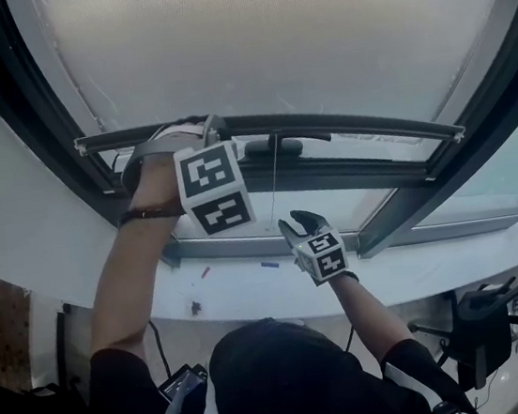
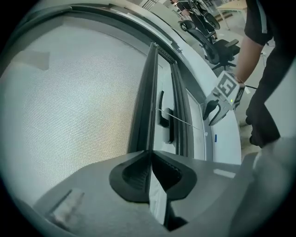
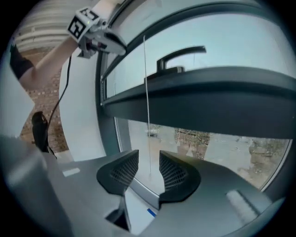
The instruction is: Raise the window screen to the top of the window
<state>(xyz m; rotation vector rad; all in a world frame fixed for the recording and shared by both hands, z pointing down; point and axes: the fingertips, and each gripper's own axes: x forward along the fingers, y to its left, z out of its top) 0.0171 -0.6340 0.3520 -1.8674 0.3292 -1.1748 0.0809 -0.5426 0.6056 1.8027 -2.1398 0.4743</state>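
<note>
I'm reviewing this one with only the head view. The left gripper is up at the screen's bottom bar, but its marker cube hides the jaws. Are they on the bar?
Observer: Yes. The left gripper view shows the left gripper with jaws shut on the thin edge of the screen bar.
Operator: And the right gripper, lower down? Too small for me to read.
Observer: The right gripper view shows the right gripper with its jaws apart, the pads pressing on nothing.
Operator: Where's the pull cord relative to it?
Observer: In that view the pull cord hangs in line with the gap between the jaws, untouched; whether it's between or beyond them, I can't tell.
</note>
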